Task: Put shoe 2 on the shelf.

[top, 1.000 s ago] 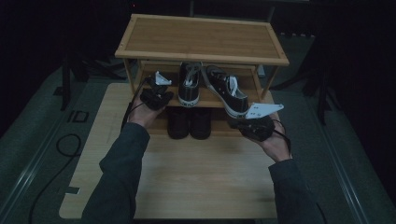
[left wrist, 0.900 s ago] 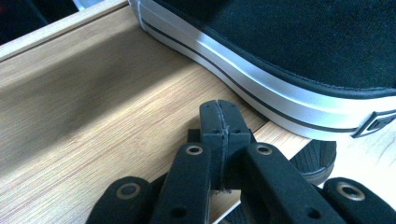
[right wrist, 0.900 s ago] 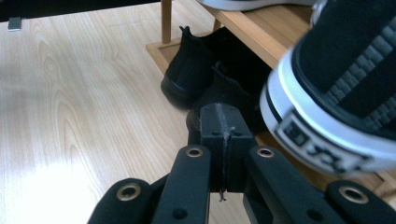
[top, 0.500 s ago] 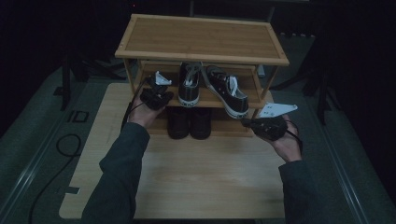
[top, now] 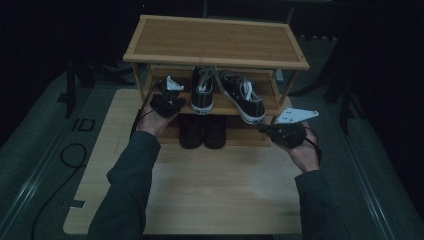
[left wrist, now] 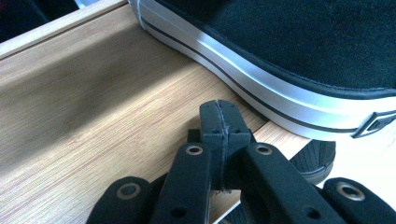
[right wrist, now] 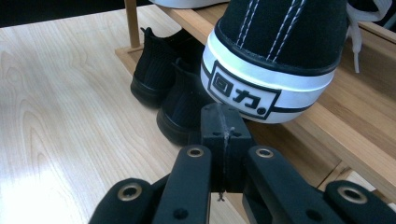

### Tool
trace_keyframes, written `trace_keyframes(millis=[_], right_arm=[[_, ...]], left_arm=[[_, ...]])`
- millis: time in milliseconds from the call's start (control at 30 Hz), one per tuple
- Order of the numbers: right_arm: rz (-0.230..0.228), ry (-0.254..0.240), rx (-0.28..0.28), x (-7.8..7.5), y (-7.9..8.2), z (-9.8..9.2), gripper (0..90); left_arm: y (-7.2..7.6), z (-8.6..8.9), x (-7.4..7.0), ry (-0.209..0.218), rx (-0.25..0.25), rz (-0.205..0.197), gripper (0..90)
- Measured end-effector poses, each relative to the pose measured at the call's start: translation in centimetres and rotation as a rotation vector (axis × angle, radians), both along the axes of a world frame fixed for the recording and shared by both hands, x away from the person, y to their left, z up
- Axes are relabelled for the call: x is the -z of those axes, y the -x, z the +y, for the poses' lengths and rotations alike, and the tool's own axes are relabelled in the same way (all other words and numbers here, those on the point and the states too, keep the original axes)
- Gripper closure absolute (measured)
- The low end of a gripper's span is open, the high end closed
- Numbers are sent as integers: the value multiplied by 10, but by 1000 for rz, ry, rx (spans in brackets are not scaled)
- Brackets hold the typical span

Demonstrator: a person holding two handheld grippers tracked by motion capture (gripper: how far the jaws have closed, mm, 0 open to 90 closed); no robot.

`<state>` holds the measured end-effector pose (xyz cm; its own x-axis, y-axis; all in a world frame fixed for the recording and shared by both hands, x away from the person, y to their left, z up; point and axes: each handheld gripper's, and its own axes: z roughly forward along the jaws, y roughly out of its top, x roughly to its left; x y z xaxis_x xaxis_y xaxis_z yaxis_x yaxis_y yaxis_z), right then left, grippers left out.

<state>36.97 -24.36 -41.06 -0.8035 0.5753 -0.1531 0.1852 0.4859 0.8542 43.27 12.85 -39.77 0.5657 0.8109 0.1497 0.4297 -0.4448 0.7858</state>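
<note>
Bare tabletop (top: 210, 190) before rack (top: 215, 42), sneaker (top: 245, 97) heel overhanging shelf edge

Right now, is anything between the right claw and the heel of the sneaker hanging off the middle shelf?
Nothing visible. The right claw, shut and empty, sits just short of the sneaker's heel; the black shoes on the bottom shelf lie lower and to one side.

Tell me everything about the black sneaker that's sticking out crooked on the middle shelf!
The crooked sneaker is black canvas with white laces, white stitching up the back and a thick white rubber sole with a dark stripe. A white heel patch carries black characters. It sits upright on the middle shelf of the wooden rack, turned at an angle, its heel hanging past the front edge. Its straight partner sits close beside it. The right gripper, jaws shut, is just in front of the heel, holding nothing.
</note>
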Motion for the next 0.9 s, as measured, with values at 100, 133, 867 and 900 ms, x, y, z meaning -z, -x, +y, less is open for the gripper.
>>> trace_keyframes(millis=[100, 133, 867, 900], right_arm=[[2, 2, -7, 1, 0, 3, 900], [3, 3, -12, 2, 0, 5, 900], [8, -3, -30, 6, 1, 12, 900], [7, -3, -30, 6, 1, 12, 900]], left_arm=[[0, 0, 0, 3, 1, 0, 900], [0, 0, 0, 3, 1, 0, 900], [-3, -11, -1, 9, 3, 9, 900], [-3, -11, -1, 12, 3, 10, 900]])
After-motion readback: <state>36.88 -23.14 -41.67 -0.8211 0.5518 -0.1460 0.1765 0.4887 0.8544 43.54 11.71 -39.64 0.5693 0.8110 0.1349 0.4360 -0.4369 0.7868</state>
